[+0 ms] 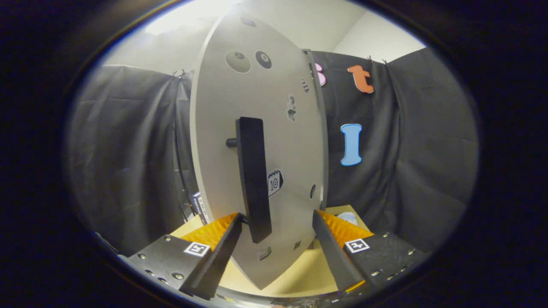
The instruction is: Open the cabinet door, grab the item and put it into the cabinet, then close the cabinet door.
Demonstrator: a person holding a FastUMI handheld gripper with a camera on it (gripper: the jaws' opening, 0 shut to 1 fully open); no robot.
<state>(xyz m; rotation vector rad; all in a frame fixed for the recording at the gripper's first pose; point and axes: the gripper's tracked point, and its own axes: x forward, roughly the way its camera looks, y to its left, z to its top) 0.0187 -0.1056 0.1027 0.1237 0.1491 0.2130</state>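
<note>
While my gripper points level at the cabinet door, its spread fingers flank the black handle's lower end.

The cabinet door stands so close that it hides the cabinet body and whatever is inside. A dark boxed item peeks out past the door's left edge, too little of it showing to tell what it is, and a pale object on the surface beyond the right finger is mostly hidden. The handle's lower end lies between the spread fingers of the hand-held gripper; contact cannot be told.
</note>
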